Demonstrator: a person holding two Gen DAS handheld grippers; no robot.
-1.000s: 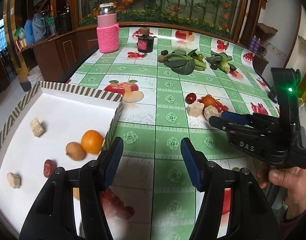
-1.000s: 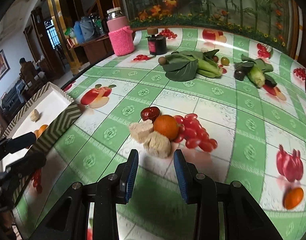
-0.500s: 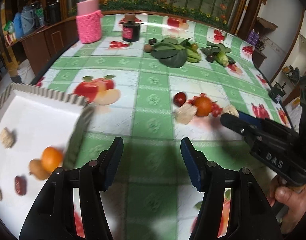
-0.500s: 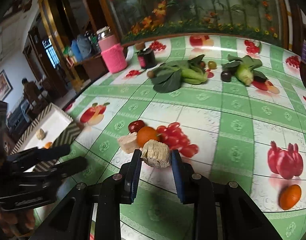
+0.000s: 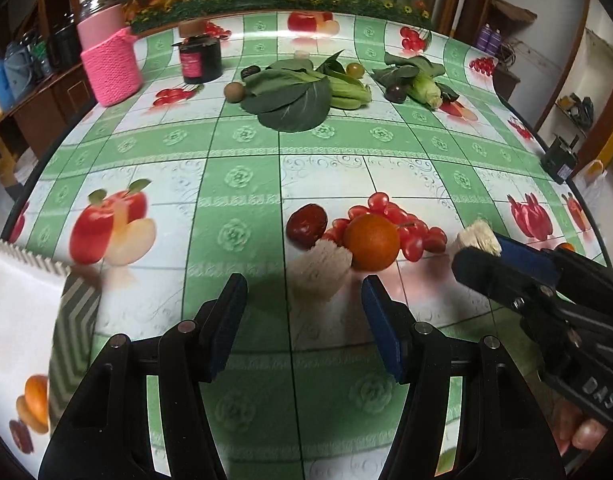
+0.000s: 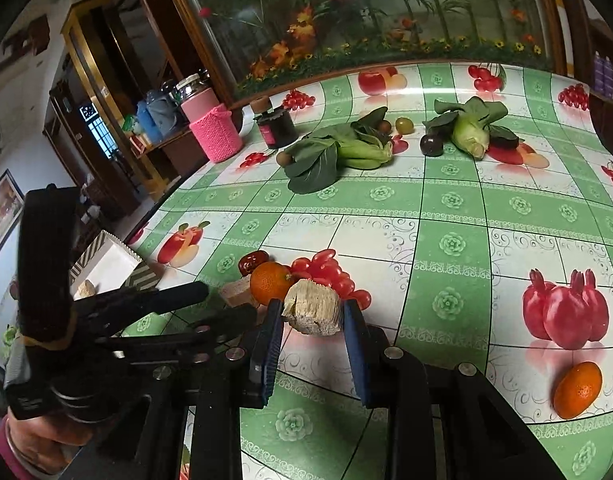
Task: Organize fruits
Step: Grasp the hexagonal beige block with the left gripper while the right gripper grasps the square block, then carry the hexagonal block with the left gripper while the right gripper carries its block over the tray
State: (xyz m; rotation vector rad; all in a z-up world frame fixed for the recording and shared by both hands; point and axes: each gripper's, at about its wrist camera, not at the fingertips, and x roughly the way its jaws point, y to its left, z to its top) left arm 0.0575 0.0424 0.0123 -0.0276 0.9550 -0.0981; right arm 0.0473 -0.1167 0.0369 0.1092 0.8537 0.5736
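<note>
Green-and-white checked oilcloth printed with fruit covers the table [image 5: 242, 184]. Nearest, the right gripper [image 6: 312, 316] pinches a pale, crumbly chunk [image 6: 312, 312] between its blue pads, lifted clear of the cloth. The left gripper [image 5: 302, 320] hangs wide apart and empty, low over the table. Just ahead of it sit a second pale chunk [image 5: 324, 266], an orange [image 5: 371, 242] touching it, and a dark red fruit [image 5: 306, 220]. To its left is the white box [image 5: 22, 296] with a striped rim, already holding an orange and other pieces. The held chunk looks brittle, so a hard squeeze could break it, and a loose one could drop it. The left gripper sits between it and the box, so the two may collide. Farther off lie leafy greens [image 5: 294, 96], corn [image 5: 424, 88], a dark jar [image 5: 200, 60] and a pink-sleeved bottle [image 5: 110, 64].
</note>
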